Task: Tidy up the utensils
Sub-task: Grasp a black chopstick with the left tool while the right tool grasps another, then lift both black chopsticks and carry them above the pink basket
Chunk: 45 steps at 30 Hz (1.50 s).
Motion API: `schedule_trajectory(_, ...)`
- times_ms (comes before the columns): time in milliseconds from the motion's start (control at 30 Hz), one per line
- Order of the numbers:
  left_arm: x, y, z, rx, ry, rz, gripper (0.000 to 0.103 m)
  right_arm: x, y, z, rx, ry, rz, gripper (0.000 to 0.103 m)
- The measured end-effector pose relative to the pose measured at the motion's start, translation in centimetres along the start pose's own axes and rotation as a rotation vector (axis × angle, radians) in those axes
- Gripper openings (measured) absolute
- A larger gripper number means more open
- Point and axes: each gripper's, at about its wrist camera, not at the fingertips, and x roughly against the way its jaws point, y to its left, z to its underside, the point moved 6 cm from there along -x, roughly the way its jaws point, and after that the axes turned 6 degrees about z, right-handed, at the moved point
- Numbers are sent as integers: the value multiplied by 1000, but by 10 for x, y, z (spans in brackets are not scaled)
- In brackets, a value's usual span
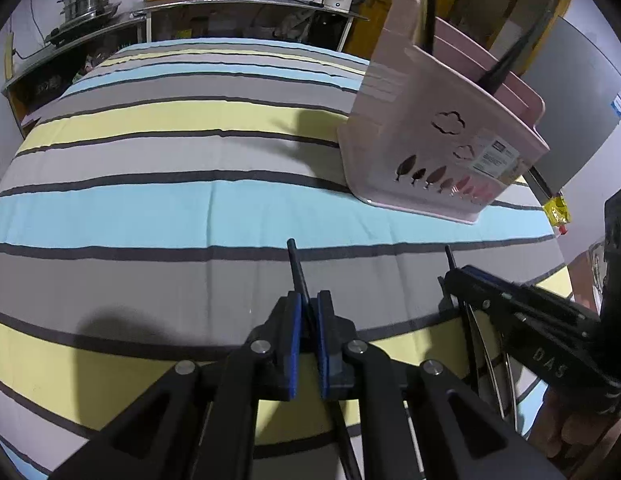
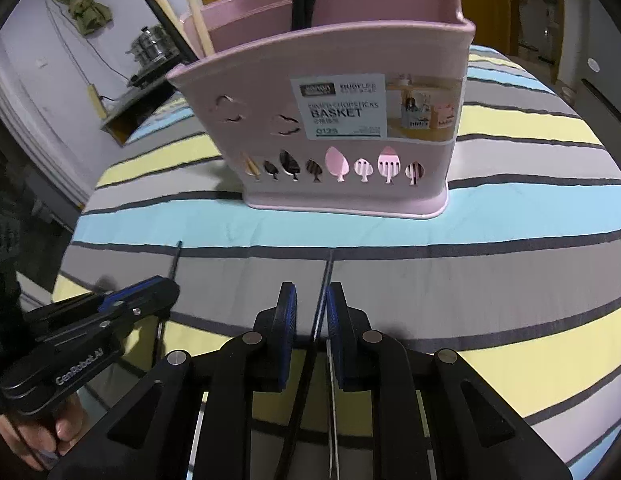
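both tongs mid-pickup over the striped cloth tabletop point(image 2: 510, 216): left tongs point(image 1: 309, 312) pinched on a thin black chopstick point(image 1: 295, 264), right tongs point(image 2: 311, 312) narrow around a slim black-handled utensil point(image 2: 325, 280), grip uncertain. next, i judge: lift and drop both into the pink plastic chopstick basket point(image 2: 342, 128) just ahead.

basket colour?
Pale pink basket, with leaf and cloud cut-outs and a white label; clearest in the right wrist view.
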Motion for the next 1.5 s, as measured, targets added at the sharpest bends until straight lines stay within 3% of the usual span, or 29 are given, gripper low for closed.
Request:
schedule_trajectory(100, -5, -1, -4, 4, 6, -2, 9, -1, 3, -2, 21, 2, 19, 15)
schedule_trajectory(167, -7, -3, -5, -3, 10, -7, 9, -2, 5, -2, 20, 10, 8, 6)
schedule_trajectory(367, -3, -2, -11, -3, 19, -1, 8, 19, 16, -6, 13, -34, -53, 5)
schedule_trajectory(667, 51, -20, -30, -28, -91, 68, 6, 75, 27, -23, 22, -163, -110, 4)
schedule_trajectory(1067, 124, -57, -59, -123, -259, 104, 5, 150, 33, -43, 38, -346, -136, 4)
schedule_trajectory(1500, 152, -62, -45, -145, -301, 114, 5, 178, 27, -25, 42, -386, -145, 4)
